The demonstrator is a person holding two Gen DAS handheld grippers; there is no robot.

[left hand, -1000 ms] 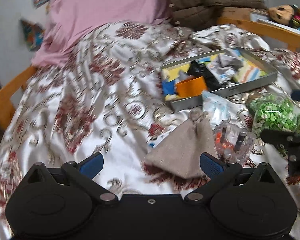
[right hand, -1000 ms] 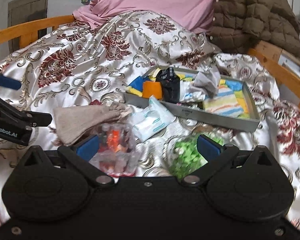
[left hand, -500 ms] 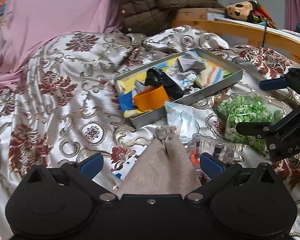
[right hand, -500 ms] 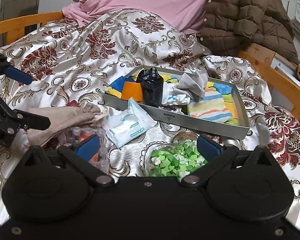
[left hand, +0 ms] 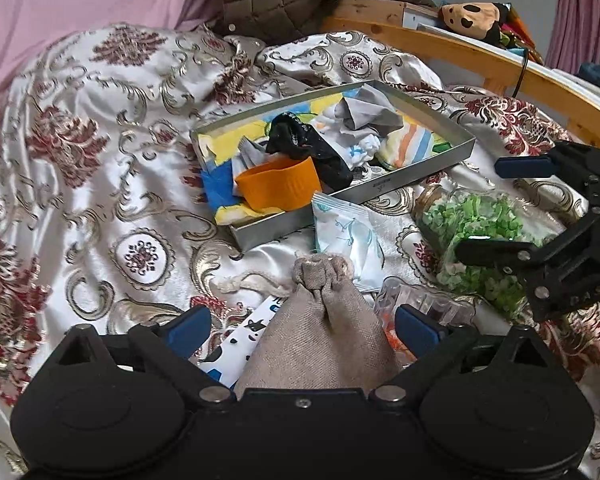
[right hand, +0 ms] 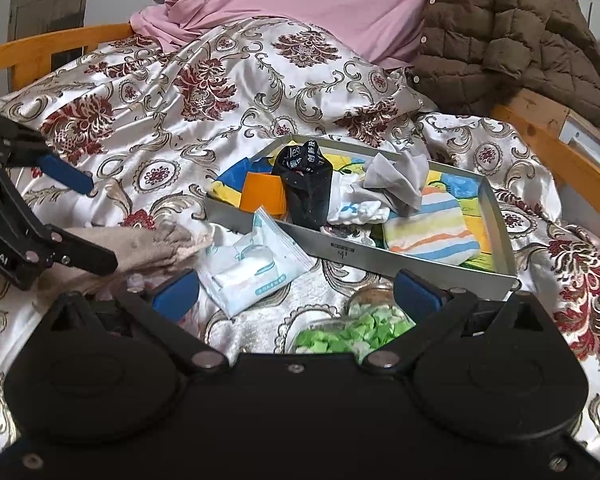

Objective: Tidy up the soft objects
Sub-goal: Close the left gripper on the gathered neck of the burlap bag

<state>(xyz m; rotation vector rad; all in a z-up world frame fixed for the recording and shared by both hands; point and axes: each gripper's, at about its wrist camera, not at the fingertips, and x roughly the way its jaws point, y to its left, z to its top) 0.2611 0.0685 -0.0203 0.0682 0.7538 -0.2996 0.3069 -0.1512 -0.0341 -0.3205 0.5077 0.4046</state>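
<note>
Under left claw: beige pouch base hidden.

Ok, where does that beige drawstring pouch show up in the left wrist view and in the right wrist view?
Left wrist view: the beige drawstring pouch sits bottom centre, between the left gripper jaws.
Right wrist view: it lies at the left edge, partly behind the other gripper's lower finger.
Shared landmark: the white tissue pack touches its gathered neck, in front of the grey tray.
</note>
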